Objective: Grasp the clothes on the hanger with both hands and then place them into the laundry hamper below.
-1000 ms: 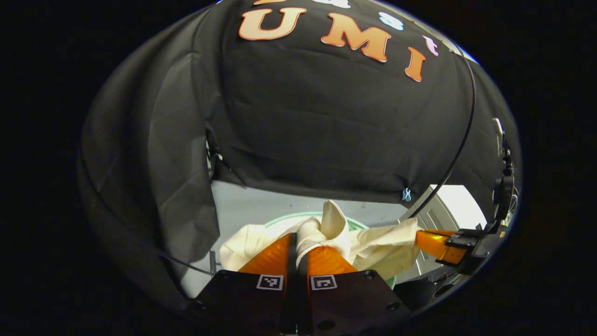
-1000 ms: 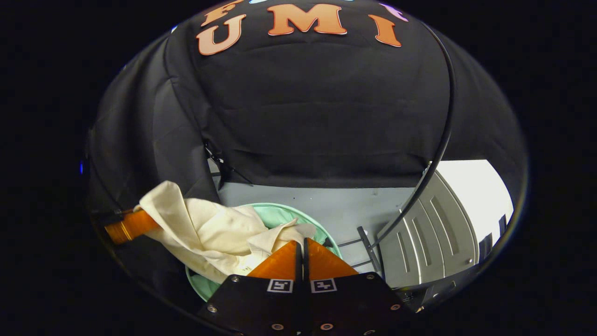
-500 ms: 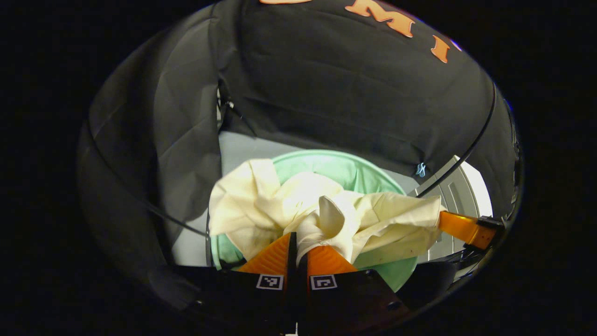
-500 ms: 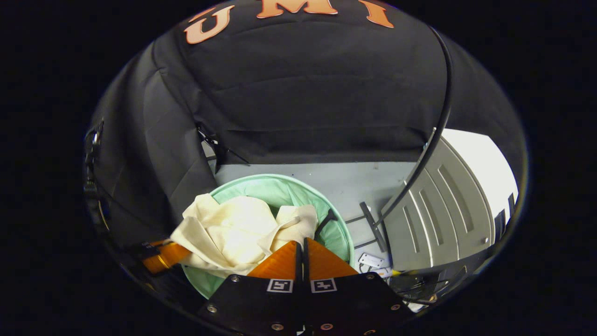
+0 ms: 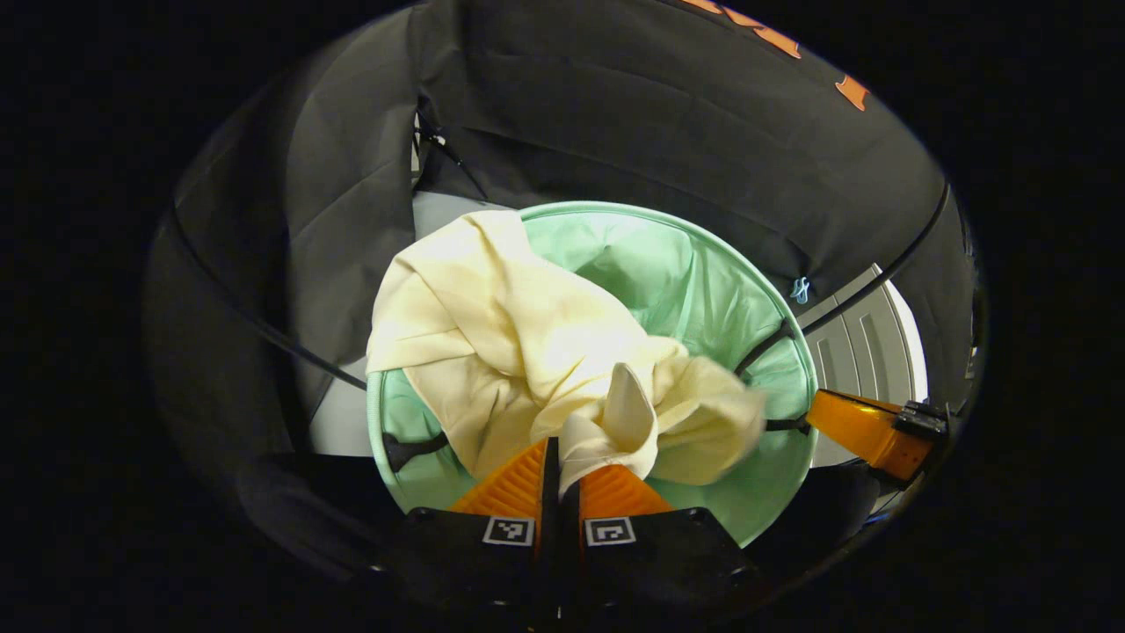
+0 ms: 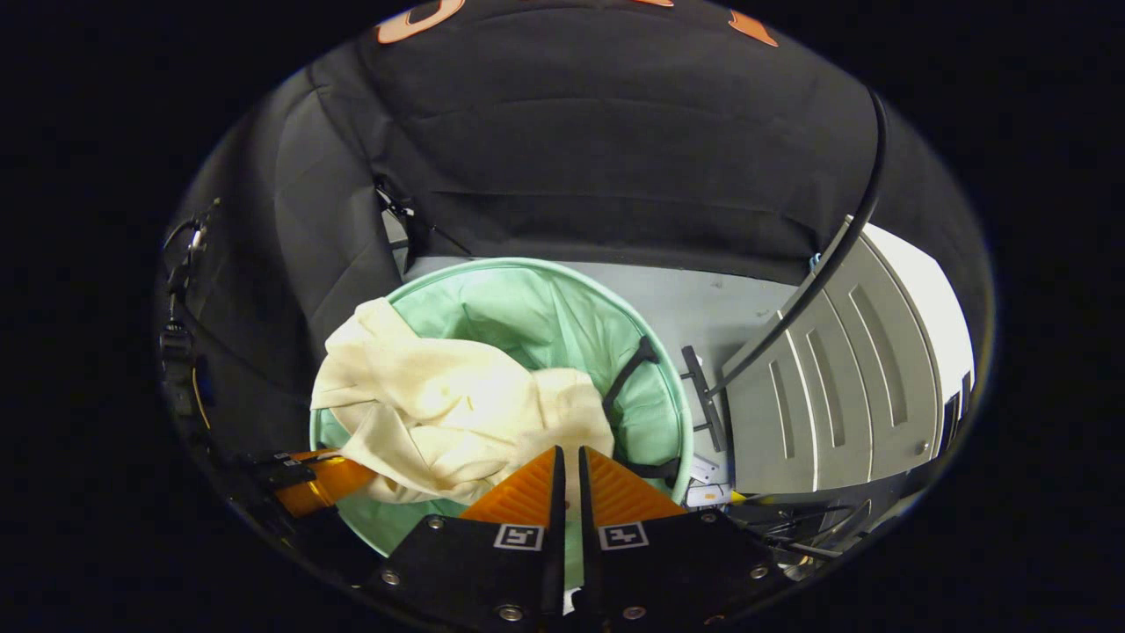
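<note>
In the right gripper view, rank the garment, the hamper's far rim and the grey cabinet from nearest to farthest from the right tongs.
1. Cream garment, just ahead of the right tongs, to their left.
2. Hamper's far rim, beyond the garment.
3. Grey cabinet, off right; its rank against the rim is too close to call.

My cream garment (image 5: 518, 343) heaps over the hamper's (image 5: 747, 299) near-left rim; its far-right half lies open. A grey cabinet (image 6: 835, 378) crowds the right rim.
</note>
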{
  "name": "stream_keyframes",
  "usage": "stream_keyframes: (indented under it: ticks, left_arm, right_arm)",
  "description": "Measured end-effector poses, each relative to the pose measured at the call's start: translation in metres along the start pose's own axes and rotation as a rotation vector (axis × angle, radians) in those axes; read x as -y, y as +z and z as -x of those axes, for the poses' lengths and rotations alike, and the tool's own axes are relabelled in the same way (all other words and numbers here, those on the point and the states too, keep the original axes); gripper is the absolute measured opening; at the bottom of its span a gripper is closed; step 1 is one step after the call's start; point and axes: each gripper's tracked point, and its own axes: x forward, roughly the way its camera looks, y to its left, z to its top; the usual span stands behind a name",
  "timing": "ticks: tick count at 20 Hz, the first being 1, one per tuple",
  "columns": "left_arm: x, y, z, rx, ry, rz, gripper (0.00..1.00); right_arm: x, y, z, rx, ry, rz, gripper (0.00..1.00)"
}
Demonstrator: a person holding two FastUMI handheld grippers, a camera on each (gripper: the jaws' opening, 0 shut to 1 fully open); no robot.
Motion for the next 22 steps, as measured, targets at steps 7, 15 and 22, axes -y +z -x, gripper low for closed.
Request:
stream_keyframes:
  ticks: [7, 15, 22]
  left_arm:
    - [-0.005, -0.005, 0.002, -0.023, 0.031, 0.016, 0.22]
    - [-0.008, 0.012, 0.017, 0.027, 0.082, 0.007, 0.65]
    - [-0.001, 0.044, 0.048, 0.127, 0.115, -0.019, 0.98]
  right_arm:
    - [0.006, -0.001, 0.002, -0.022, -0.012, -0.044, 0.20]
    - [-0.003, 0.007, 0.012, -0.001, 0.032, -0.105, 0.62]
    - [0.007, 0.046, 0.044, 0.110, 0.026, -0.069, 0.93]
